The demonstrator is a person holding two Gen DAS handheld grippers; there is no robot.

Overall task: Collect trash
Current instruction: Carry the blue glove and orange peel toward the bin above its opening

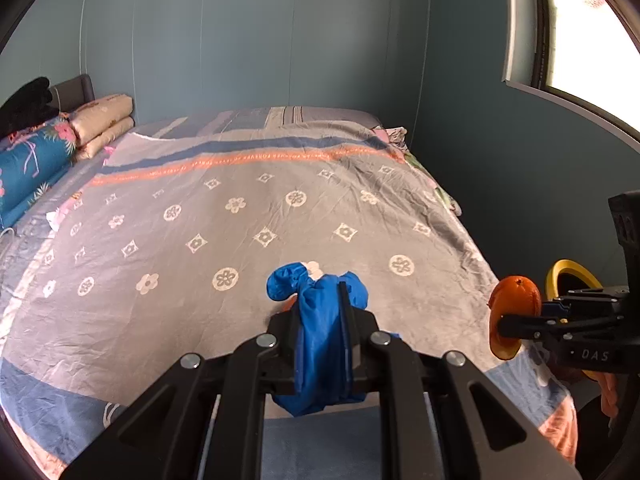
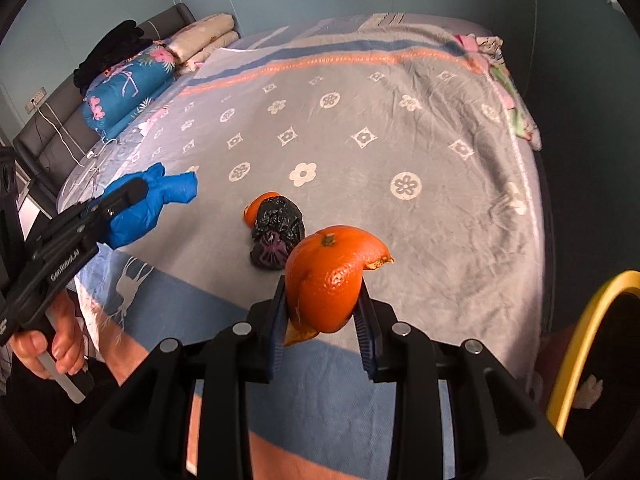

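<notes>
My left gripper (image 1: 320, 320) is shut on a crumpled blue plastic glove (image 1: 320, 320) and holds it above the bed; the glove also shows at the left of the right wrist view (image 2: 160, 196). My right gripper (image 2: 324, 300) is shut on a large orange peel (image 2: 328, 276), held above the bed's near edge; the peel also shows in the left wrist view (image 1: 514, 308). A crumpled black bag (image 2: 278, 232) with another orange peel piece (image 2: 256, 208) behind it lies on the bedspread just ahead of the right gripper.
The grey flower-patterned bedspread (image 2: 360, 120) covers the bed. A yellow-rimmed bin (image 2: 580, 344) stands at the bed's right side; it also shows in the left wrist view (image 1: 568, 280). Pillows and folded quilts (image 2: 128, 84) lie at the headboard. Blue-grey walls surround the bed; a window (image 1: 580, 40) is at the right.
</notes>
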